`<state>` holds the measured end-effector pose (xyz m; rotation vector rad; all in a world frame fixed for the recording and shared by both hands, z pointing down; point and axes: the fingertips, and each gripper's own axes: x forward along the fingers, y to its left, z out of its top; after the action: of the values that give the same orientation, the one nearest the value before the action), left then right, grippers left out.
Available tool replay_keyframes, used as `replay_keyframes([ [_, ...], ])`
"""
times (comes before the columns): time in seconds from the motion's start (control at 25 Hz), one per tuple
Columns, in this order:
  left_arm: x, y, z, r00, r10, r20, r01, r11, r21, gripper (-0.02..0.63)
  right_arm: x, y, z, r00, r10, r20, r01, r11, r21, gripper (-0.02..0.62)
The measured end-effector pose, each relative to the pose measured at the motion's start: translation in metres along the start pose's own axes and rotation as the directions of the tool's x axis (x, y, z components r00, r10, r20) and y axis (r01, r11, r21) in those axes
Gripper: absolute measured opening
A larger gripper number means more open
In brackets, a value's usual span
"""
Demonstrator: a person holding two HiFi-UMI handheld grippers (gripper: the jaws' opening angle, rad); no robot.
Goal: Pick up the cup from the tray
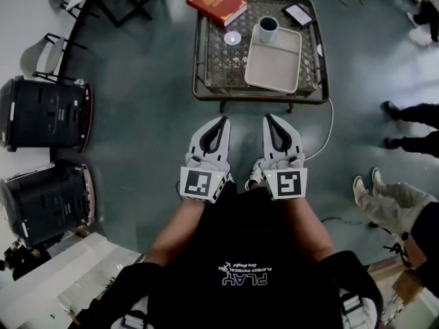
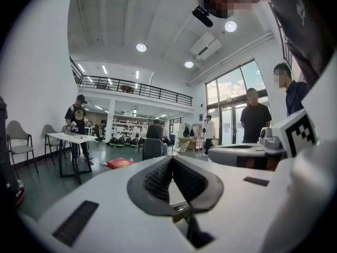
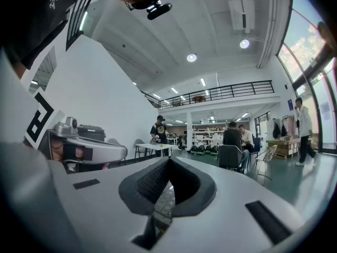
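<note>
A dark cup (image 1: 267, 27) with a pale inside stands upright at the far left corner of a beige tray (image 1: 274, 67). The tray lies on a low mesh-topped table (image 1: 206, 88) ahead of me. Both grippers hang close to my body, well short of the table. My left gripper (image 1: 221, 120) and right gripper (image 1: 269, 118) point toward it side by side, each shut with nothing between the jaws. The left gripper view shows its own shut tips (image 2: 171, 159), and the right gripper view shows the same (image 3: 168, 161). Neither gripper view shows the cup.
On the table also lie a red book (image 1: 216, 3), a small white disc (image 1: 232, 38) and a tablet (image 1: 299, 14). Two black cases (image 1: 44, 113) stand on the floor at left. People's legs (image 1: 411, 125) are at right, and a cable (image 1: 329, 136) runs off the table.
</note>
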<state>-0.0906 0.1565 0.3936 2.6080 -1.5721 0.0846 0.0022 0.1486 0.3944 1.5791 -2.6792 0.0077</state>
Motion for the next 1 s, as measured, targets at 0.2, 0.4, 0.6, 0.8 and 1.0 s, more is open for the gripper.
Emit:
replay_keyframes([
  [0.2,0.001,0.008,0.000,1.000,-0.008,0.009,0.008,1.000,0.022,0.007,0.005,0.004,0.000,1.000,-0.010,0.007,0.010,1.000,-0.022,0.009],
  [0.4,0.002,0.009,0.006,0.999,-0.032,0.024,0.031,0.999,0.026,0.008,0.005,0.006,0.002,1.000,-0.024,-0.001,0.024,0.999,-0.036,0.009],
  [0.6,0.005,0.008,0.005,0.999,-0.046,0.018,0.046,0.999,0.021,0.008,0.006,0.006,0.007,1.000,-0.029,0.005,0.029,0.999,-0.018,0.009],
  [0.8,0.005,0.003,0.006,0.998,-0.055,0.012,0.054,0.998,0.037,0.008,0.001,0.001,0.008,1.000,-0.028,-0.011,0.028,1.000,0.010,0.011],
  [1.0,0.005,-0.001,0.008,0.999,-0.049,0.018,0.049,0.998,0.036,0.008,-0.004,-0.004,0.003,0.999,-0.023,-0.037,0.024,0.999,0.035,0.011],
])
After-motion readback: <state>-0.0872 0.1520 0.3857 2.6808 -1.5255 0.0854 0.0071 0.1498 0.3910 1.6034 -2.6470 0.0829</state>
